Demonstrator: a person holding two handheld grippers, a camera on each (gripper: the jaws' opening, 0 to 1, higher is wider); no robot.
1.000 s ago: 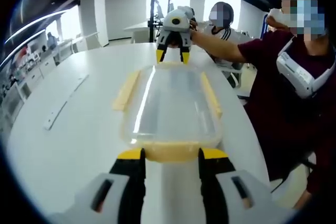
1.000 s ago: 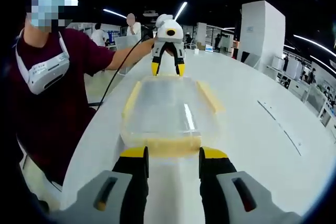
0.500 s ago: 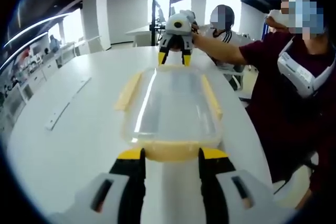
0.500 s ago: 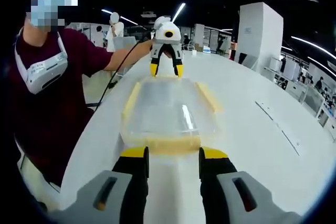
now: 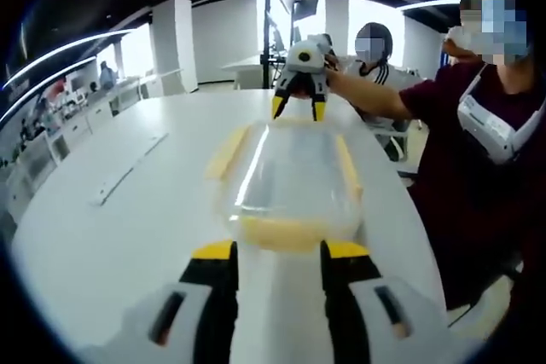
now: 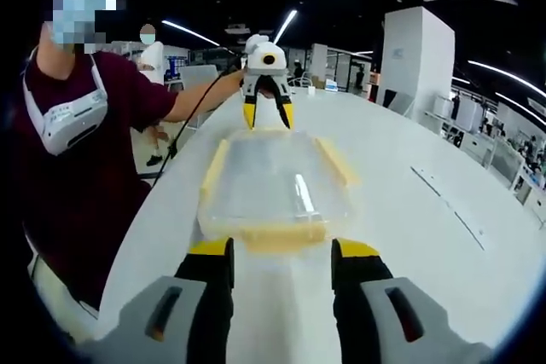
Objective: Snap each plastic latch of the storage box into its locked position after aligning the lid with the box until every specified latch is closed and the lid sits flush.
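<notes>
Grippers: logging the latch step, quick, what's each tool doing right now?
Left tool: open, holding nothing, at one short end of the clear plastic storage box with yellow latches.
Right tool: open, holding nothing, at the opposite end.

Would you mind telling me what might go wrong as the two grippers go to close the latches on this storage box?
1. Both the left gripper and right gripper sit open at opposite ends of the storage box; pressing one end latch alone could slide the box across the smooth white table.
2. The long side latches look splayed outward, so the clear lid may shift before sitting flush.
</notes>
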